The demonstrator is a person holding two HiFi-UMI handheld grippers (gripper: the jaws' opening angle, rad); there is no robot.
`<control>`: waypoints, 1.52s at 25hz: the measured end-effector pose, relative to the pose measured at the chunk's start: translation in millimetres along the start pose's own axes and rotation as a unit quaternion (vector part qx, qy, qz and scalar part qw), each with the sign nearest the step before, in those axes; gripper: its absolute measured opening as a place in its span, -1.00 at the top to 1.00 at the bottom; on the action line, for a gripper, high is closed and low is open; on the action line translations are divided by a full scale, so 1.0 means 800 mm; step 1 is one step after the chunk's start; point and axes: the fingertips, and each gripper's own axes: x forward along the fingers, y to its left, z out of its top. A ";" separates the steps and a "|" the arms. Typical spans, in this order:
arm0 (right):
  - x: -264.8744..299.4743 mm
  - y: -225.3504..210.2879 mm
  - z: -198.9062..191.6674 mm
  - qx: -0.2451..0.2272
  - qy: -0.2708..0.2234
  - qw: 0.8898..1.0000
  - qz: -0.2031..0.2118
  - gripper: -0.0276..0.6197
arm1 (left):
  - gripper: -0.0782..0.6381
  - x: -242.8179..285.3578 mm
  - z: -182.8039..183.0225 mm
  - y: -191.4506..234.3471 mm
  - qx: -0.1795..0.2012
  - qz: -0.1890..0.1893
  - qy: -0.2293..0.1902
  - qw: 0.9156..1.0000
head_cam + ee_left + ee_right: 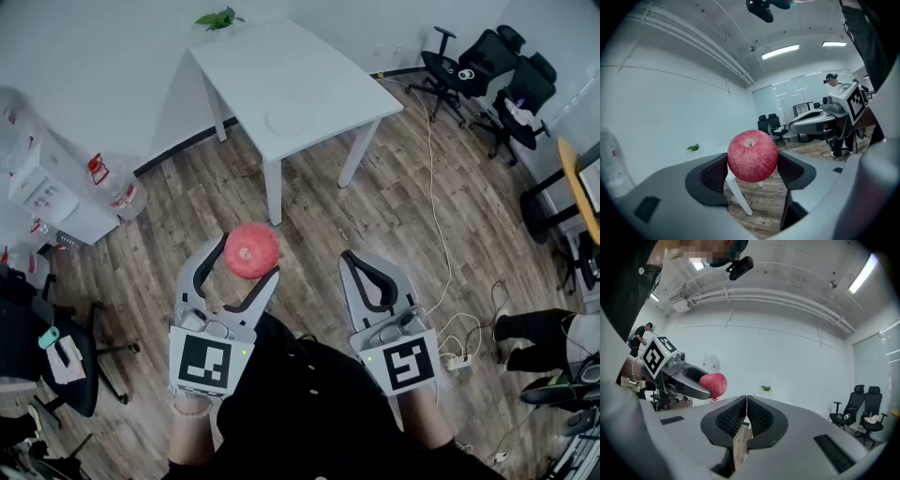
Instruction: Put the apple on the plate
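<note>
The left gripper [247, 257] has its jaws spread wide and clamps a round red apple [251, 249] between its black ribbed pads [714, 172]. In the left gripper view the pads press on both flanks of the apple [752, 155], whose stem dimple faces up. The apple is in the air over the brown wooden plank floor [309, 211], short of the near corner of the white rectangular table [300, 66] and clear of its top. One white leg of the table [738, 200] shows below the fruit between the jaws.

A pale round plate [286, 120] lies on the table top near that same corner, faint against the white surface, and the apple is well apart from it. A small green leafy plant [220, 17] is at the table's far corner.

The right gripper [359, 258] is also on the near side of the table, beside the left one. Its jaws are pressed together with nothing between them, the pads meeting along a thin line [746, 416]. From there the left gripper [693, 380] and the apple [714, 384] show off to its side. Black office chairs [478, 66] stand beyond the table's right end.
</note>
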 end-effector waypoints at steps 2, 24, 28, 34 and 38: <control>-0.004 0.003 -0.001 0.002 0.001 1.000 0.000 0.78 | -0.17 -0.004 0.000 -0.003 0.000 0.001 -0.001 1.000; -0.029 0.006 -0.006 0.026 -0.003 1.000 -0.001 0.78 | -0.17 -0.020 0.003 -0.021 0.003 0.007 -0.001 1.000; -0.022 0.005 -0.004 0.030 -0.011 0.999 -0.002 0.78 | -0.17 -0.021 0.001 -0.016 0.000 0.010 0.002 1.000; -0.011 0.008 -0.015 0.029 0.010 1.000 0.001 0.78 | -0.17 -0.011 -0.006 -0.005 0.000 0.007 0.006 1.000; -0.010 -0.007 -0.021 0.037 0.014 0.999 -0.014 0.78 | -0.17 0.005 -0.004 -0.002 0.001 -0.003 0.006 1.000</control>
